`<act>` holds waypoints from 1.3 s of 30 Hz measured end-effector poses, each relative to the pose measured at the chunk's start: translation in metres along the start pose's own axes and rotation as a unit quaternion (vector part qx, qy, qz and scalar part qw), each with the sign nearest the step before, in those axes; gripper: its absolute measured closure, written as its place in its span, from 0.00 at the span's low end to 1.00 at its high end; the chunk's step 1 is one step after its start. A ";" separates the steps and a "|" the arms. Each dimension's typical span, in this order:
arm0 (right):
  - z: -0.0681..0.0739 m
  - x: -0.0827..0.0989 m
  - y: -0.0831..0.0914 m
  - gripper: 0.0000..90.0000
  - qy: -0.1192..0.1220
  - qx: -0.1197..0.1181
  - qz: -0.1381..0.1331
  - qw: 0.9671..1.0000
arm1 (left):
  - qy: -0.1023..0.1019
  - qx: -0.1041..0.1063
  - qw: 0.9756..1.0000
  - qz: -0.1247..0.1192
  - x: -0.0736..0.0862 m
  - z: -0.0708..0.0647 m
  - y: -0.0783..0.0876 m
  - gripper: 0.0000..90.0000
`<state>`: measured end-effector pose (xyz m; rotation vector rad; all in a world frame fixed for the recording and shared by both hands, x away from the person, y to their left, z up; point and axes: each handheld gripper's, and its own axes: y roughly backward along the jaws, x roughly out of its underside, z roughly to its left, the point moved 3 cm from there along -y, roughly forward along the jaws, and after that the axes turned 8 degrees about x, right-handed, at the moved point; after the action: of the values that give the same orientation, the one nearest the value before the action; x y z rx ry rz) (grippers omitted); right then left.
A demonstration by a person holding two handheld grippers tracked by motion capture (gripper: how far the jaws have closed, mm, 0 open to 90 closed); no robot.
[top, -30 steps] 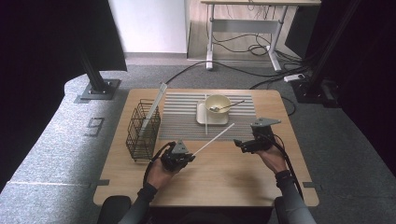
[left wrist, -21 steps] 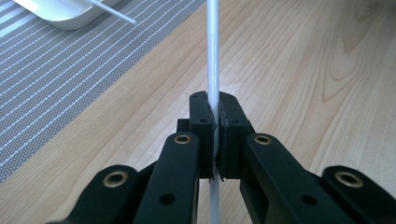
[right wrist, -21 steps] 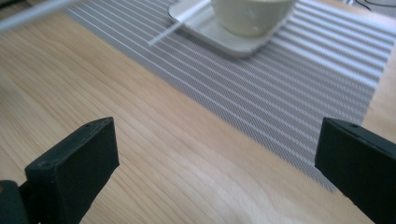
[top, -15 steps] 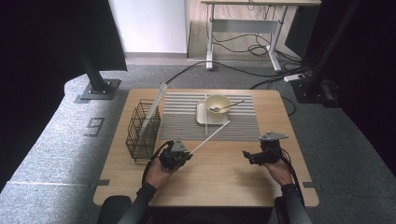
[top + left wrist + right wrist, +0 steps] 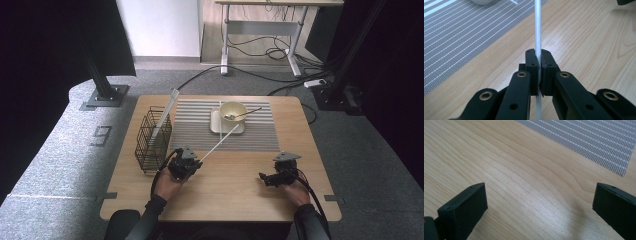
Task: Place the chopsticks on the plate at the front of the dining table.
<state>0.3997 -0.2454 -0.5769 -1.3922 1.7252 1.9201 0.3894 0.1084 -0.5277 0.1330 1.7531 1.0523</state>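
A thin white stick [image 5: 220, 142] slants from my left gripper [image 5: 192, 162] up toward the cream bowl [image 5: 233, 110]. In the left gripper view the jaws are shut on this white stick [image 5: 538, 37], which runs up between them over the wood. The bowl stands on a pale square plate [image 5: 216, 126] on the grey striped mat [image 5: 190, 127], with a spoon [image 5: 245, 113] resting in it. My right gripper [image 5: 262, 177] sits low over the table at the front right, jaws wide apart with bare wood between them; its pads [image 5: 465, 202] show in the right gripper view.
A black wire basket [image 5: 152, 140] stands at the table's left with a long pale stick [image 5: 165, 112] leaning out of it. The mat's corner [image 5: 621, 171] lies just beyond my right gripper. Cables and a desk frame [image 5: 260, 30] lie on the floor behind the table.
My right gripper has come down and toward the table's front right edge, still open. The left gripper and its white stick have stayed where they were.
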 end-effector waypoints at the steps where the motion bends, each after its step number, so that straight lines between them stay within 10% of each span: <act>1: 0.000 0.001 -0.001 0.00 -0.001 -0.003 -0.001 1.000 | 0.001 -0.003 1.000 0.001 0.000 0.001 0.000 0.96; 39: -0.002 0.005 -0.006 0.00 -0.008 -0.012 0.016 1.000 | 0.063 -0.082 0.995 0.011 -0.030 0.040 -0.013 0.96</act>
<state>0.4021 -0.2475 -0.5848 -1.3613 1.7341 1.9685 0.4401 0.1077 -0.5181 -0.0180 1.7733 1.2377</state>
